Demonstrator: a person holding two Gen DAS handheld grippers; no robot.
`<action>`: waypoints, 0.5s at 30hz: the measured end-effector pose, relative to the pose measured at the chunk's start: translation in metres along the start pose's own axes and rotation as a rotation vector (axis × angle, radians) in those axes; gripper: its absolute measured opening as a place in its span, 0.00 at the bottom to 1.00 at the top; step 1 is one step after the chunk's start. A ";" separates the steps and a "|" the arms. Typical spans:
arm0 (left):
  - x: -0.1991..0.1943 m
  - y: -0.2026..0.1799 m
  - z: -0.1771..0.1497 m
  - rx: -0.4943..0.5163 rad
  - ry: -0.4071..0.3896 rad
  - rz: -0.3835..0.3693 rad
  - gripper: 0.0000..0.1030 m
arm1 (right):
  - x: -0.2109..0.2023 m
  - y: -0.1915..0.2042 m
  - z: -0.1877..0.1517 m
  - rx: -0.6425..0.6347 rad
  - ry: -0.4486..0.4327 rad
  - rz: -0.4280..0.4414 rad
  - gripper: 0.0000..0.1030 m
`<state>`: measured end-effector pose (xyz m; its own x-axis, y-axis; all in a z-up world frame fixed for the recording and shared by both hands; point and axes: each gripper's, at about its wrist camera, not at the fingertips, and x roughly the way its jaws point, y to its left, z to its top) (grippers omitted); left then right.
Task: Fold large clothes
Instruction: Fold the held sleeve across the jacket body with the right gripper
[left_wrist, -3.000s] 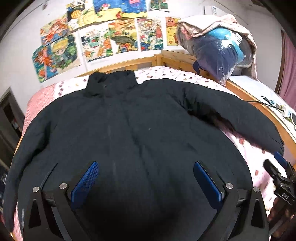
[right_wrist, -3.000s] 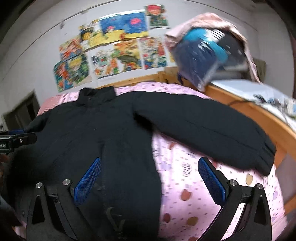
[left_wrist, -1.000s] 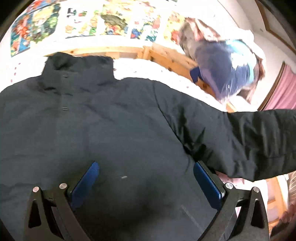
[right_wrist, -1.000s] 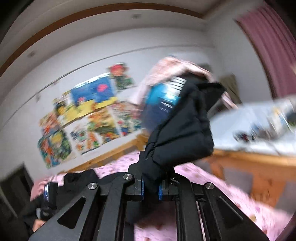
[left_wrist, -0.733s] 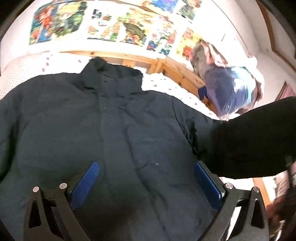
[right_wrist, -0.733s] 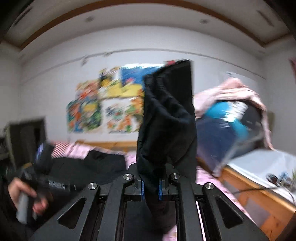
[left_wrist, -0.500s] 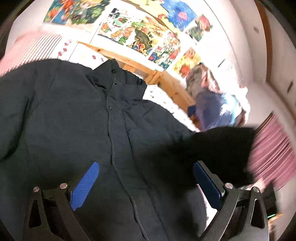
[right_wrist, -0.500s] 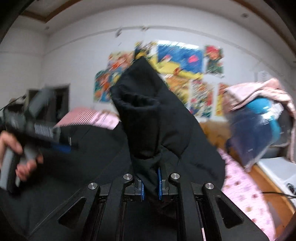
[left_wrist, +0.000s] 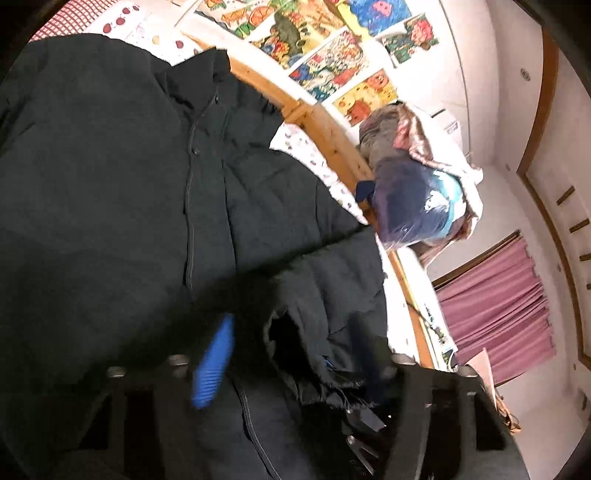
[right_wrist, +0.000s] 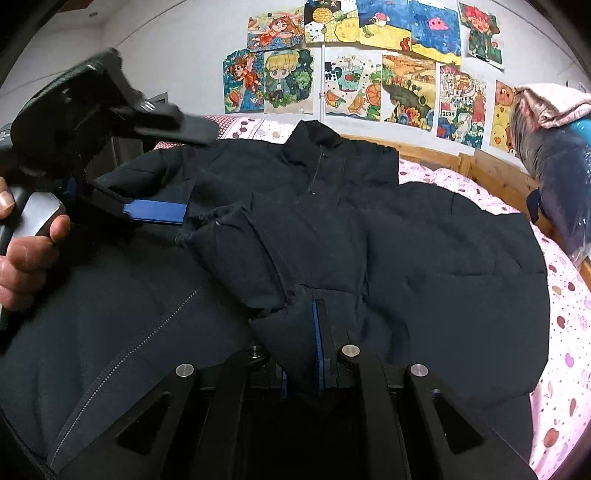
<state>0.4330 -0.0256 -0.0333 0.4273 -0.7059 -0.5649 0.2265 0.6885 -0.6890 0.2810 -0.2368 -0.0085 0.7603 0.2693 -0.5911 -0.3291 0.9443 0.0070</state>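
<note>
- Black jacket (right_wrist: 424, 236) lies front-up on the bed (right_wrist: 569, 295), collar toward the wall; its sleeve (right_wrist: 258, 251) is folded across the chest.
- Right hand-held gripper (right_wrist: 308, 347): clenched on a fold of the sleeve, fabric pinched between the blue pads.
- Left hand-held gripper (left_wrist: 291, 354): jaws have just been closing, partly apart, blurred. Sleeve cuff sits between them; grip on it cannot be told.
- Right wrist view only: a hand (right_wrist: 26, 240) on the left gripper's handle, full row of drawings (right_wrist: 369, 62) on the wall.
- Left wrist view only: pink curtain (left_wrist: 498, 310).
- Writing: one drawing reads "2024"; nothing else legible.
</note>
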 end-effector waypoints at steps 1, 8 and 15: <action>0.002 -0.001 0.000 0.004 0.007 0.016 0.25 | 0.002 0.000 0.000 0.001 0.001 0.001 0.11; -0.010 -0.016 0.009 0.069 -0.077 0.101 0.05 | 0.005 -0.004 0.001 -0.005 0.019 0.029 0.26; -0.075 -0.035 0.039 0.185 -0.292 0.264 0.05 | -0.025 -0.024 0.014 0.025 -0.060 0.079 0.48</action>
<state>0.4273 0.0101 0.0513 0.7151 -0.4430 -0.5407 0.2178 0.8762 -0.4299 0.2776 -0.2635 0.0172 0.7649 0.3536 -0.5384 -0.3758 0.9238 0.0727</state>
